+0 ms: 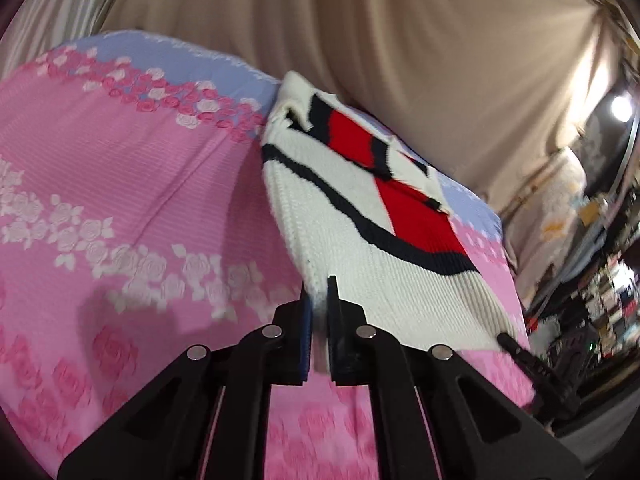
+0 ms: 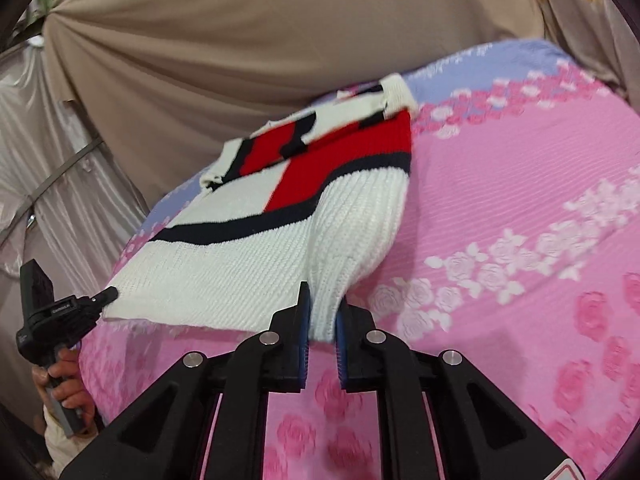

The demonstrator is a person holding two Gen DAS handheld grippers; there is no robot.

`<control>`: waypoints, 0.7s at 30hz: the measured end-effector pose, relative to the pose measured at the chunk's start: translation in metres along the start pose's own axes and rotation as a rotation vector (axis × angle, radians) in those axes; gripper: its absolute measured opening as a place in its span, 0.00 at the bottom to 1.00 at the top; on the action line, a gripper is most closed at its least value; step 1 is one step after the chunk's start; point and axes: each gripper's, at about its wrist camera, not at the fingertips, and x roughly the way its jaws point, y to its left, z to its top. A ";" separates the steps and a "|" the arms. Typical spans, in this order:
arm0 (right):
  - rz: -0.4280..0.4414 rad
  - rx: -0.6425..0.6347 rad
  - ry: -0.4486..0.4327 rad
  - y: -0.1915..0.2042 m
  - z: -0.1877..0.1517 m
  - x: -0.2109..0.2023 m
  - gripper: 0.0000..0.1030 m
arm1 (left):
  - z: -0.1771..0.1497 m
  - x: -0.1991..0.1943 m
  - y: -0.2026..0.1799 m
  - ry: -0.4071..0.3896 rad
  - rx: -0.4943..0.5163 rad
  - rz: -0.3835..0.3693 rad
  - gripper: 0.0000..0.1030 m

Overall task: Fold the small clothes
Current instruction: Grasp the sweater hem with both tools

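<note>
Jaws of left gripper [image 1: 318, 300] and right gripper [image 2: 323, 312] both clamped on near hem corners of white ribbed knit sweater with red and navy blocks [image 2: 248, 248], lying on pink rose-print bedspread [image 2: 520, 200]. Corner grips likely for folding hem toward far collar.

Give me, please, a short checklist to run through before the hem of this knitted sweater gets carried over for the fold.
1. Left gripper shut on the sweater's white hem corner: ok.
2. Right gripper shut on the opposite hem corner: ok.
3. Hem edge between the two grippers straight, without sag: ok, it looks fairly taut.
4. Upper part of the sweater lying flat: not ok, sleeves already folded over, collar end bunched.
5. Pink floral bedspread beneath clear of other items: ok where visible.
6. Fold line position: cannot tell.
</note>
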 end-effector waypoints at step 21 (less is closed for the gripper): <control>0.033 -0.190 -0.155 0.043 -0.026 -0.137 0.05 | -0.033 -0.147 -0.044 -0.224 0.250 -0.024 0.00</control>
